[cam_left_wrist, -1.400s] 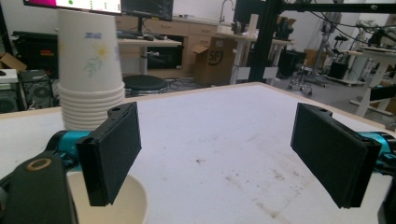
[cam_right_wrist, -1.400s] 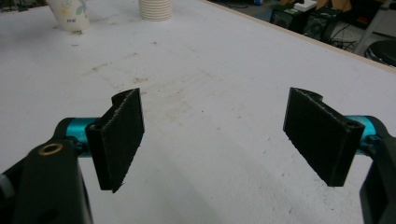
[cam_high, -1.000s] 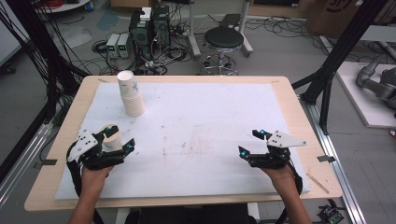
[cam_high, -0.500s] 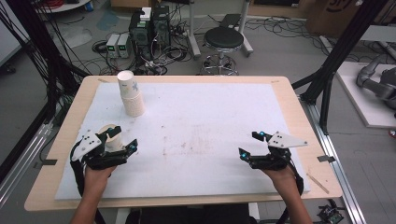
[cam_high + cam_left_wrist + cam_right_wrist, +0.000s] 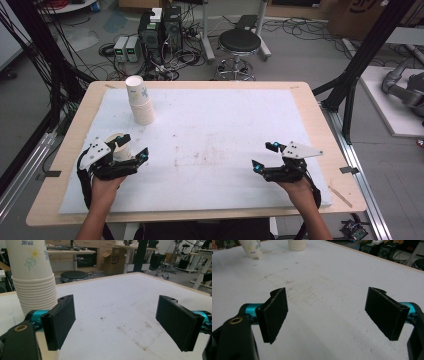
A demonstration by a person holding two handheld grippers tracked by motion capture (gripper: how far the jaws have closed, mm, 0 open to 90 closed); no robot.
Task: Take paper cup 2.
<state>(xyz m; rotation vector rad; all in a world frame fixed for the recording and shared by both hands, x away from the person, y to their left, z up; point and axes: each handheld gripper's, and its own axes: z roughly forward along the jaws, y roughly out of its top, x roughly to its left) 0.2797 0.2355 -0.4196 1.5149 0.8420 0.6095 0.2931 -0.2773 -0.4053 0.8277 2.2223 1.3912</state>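
Note:
A tall stack of white paper cups (image 5: 140, 102) stands at the far left of the white mat (image 5: 220, 120); in the left gripper view the stack (image 5: 32, 277) rises just beyond the left jaw. A single flowered cup (image 5: 117, 144) stands upright close beside my left gripper (image 5: 134, 145), on its left side; the right gripper view shows this cup (image 5: 250, 248) and the stack (image 5: 297, 245) far off. My left gripper (image 5: 116, 315) is open with nothing between the jaws. My right gripper (image 5: 264, 155) hovers near the front right, also open (image 5: 327, 307) over bare mat.
The mat covers a wooden table (image 5: 320, 125) and has faint brown stains (image 5: 200, 155) in the middle. Beyond the far edge are a black stool (image 5: 240, 42) and computer cases (image 5: 160, 25) on the floor. Black frame posts (image 5: 350, 75) flank the table.
My left gripper has shifted slightly next to the single cup. The right gripper has barely moved.

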